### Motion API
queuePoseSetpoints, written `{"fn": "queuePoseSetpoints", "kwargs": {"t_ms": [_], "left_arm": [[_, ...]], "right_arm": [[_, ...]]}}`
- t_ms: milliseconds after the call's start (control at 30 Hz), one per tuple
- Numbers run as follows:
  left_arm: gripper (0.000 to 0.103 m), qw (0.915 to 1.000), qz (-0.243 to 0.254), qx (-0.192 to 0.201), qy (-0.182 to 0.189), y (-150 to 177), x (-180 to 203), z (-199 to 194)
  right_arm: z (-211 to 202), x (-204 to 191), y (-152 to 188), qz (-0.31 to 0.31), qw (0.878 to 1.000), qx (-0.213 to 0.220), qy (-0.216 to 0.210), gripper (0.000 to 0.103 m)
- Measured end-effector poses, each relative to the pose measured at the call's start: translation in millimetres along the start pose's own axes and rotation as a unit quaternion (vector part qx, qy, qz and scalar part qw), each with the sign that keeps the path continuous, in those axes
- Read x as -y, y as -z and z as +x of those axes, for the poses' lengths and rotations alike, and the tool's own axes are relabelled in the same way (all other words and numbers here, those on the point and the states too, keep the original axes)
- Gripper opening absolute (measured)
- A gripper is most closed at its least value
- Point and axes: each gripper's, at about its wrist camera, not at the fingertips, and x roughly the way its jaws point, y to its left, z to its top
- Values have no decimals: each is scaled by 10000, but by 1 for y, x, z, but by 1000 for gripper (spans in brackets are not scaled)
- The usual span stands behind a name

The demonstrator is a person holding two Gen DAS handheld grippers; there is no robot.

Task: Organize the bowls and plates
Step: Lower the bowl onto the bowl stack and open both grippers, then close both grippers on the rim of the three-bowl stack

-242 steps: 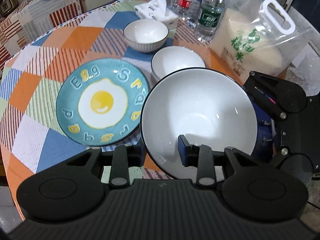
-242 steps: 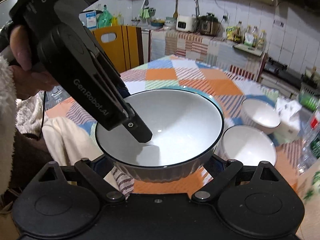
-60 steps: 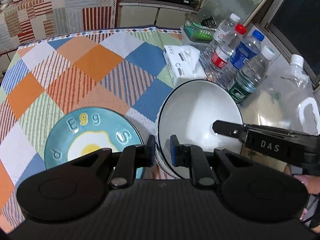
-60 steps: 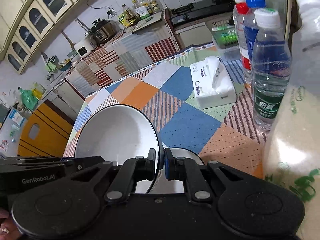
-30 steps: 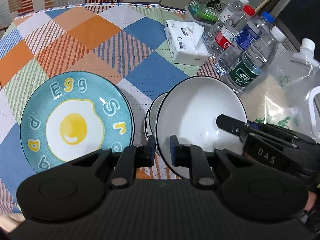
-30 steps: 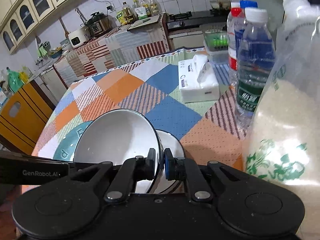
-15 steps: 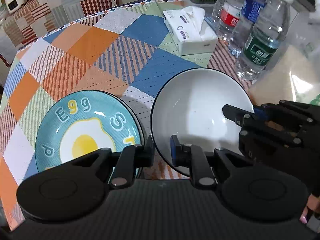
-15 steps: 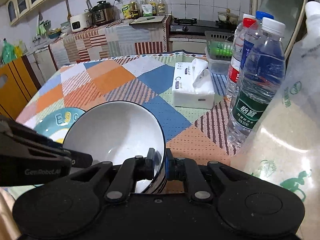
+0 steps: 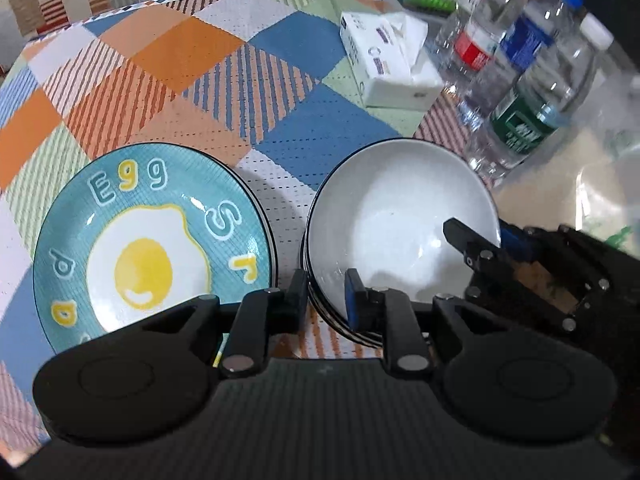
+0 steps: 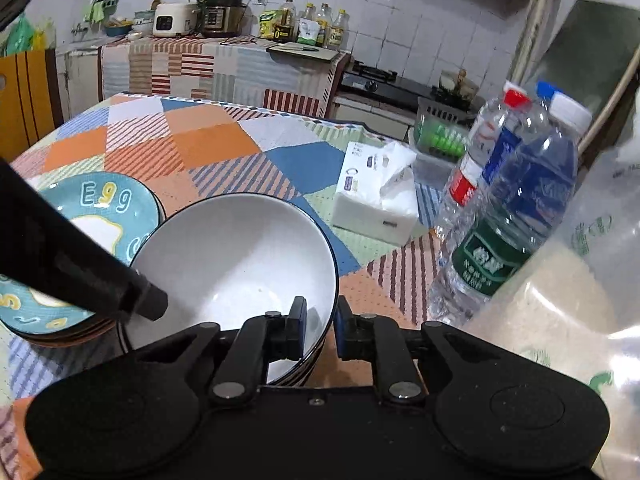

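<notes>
Two stacks seem to be all that is left on the patterned counter (image 9: 280,120). One is the large white bowl (image 9: 400,208), which sits level in a nest of smaller bowls (image 9: 344,330) whose striped sides show under its near edge. The other is the teal egg plate (image 9: 148,240), just beside it to the left, and the right wrist view shows it on top of a few more plates. The sorting therefore looks nearly finished. What is left, as I judge it, is to let go of the bowl and draw both hands clear.

The left tongs (image 9: 324,296) straddle the near rim of the bowl, one finger outside the wall and the blue pad inside. The jaws have just been opening, and a sliver of daylight shows between the pad and the rim, so they no longer pinch it. The right tongs (image 10: 322,320) straddle the rim on the opposite side in the same way. They too have just been parting, with the rim loose between the fingers. The bowl appears to rest on the stack by its own weight.
</notes>
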Motion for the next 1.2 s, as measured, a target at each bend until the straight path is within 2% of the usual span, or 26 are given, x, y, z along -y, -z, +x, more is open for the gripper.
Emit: {"fn": "queuePoseSetpoints", "kwargs": {"t_ms": [100, 267, 400, 567, 633, 767, 833, 1100, 1133, 1200], "left_arm": [[19, 9997, 13, 171, 166, 5, -4, -14], [28, 9978, 165, 588, 276, 15, 0, -37], [34, 9951, 296, 843, 428, 25, 1, -50], [41, 9932, 238, 962, 615, 37, -4, -53], [43, 9936, 257, 910, 614, 40, -5, -50], [44, 9945, 334, 811, 570, 45, -5, -43], [45, 9947, 362, 791, 552, 48, -5, -40], [50, 9952, 583, 609, 502, 60, -2, -26], [51, 9955, 569, 573, 501, 61, -3, -24], [52, 9961, 493, 517, 523, 62, -7, -20]], "right_arm": [[-19, 9, 2, 363, 9991, 188, -120, 20], [-54, 19, 9, 682, 9956, 445, -466, 27], [-80, 18, 17, 574, 9946, 648, -578, 36], [-99, 7, 30, 80, 9946, 808, -654, 43], [-103, 1, 36, -97, 9937, 871, -696, 51], [-109, -8, 46, -314, 9919, 898, -848, 57], [-107, -13, 49, -371, 9912, 868, -928, 66], [-91, -28, 64, -484, 9922, 661, -936, 78], [-86, -28, 66, -478, 9928, 611, -917, 88], [-80, -29, 71, -471, 9934, 574, -878, 96]]}}
